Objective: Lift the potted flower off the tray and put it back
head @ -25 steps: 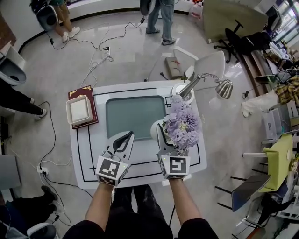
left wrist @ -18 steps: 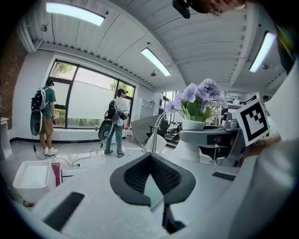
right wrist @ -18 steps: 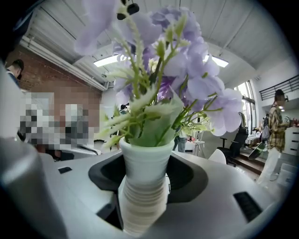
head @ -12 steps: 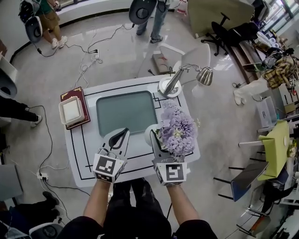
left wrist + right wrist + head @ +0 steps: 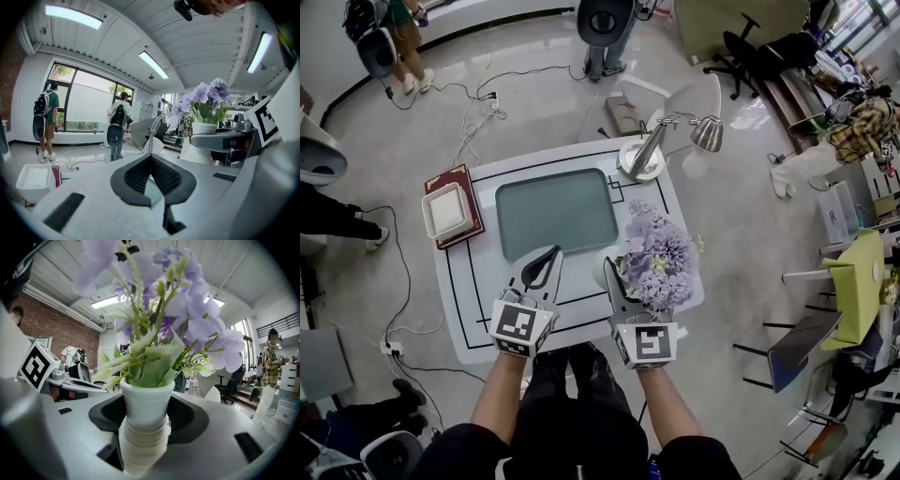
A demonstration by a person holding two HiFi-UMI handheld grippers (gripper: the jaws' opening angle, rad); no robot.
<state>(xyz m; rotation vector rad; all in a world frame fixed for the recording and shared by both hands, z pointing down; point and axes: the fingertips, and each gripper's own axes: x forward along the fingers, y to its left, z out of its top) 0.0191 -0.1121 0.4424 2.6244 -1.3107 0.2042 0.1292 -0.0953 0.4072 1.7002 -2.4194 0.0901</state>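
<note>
Around the tray, itself dull grey-green, the table is white, ruled with black lines. By the tray's near right corner, the potted flower has lilac blooms, green leaves and a white ribbed pot. Left of the tray, a dark red book carries a white box.

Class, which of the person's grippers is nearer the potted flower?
Right. The right gripper grips the potted flower, fingers on either side of its white pot. The left gripper hangs apart, off to the flower's left, fingers together.
</note>
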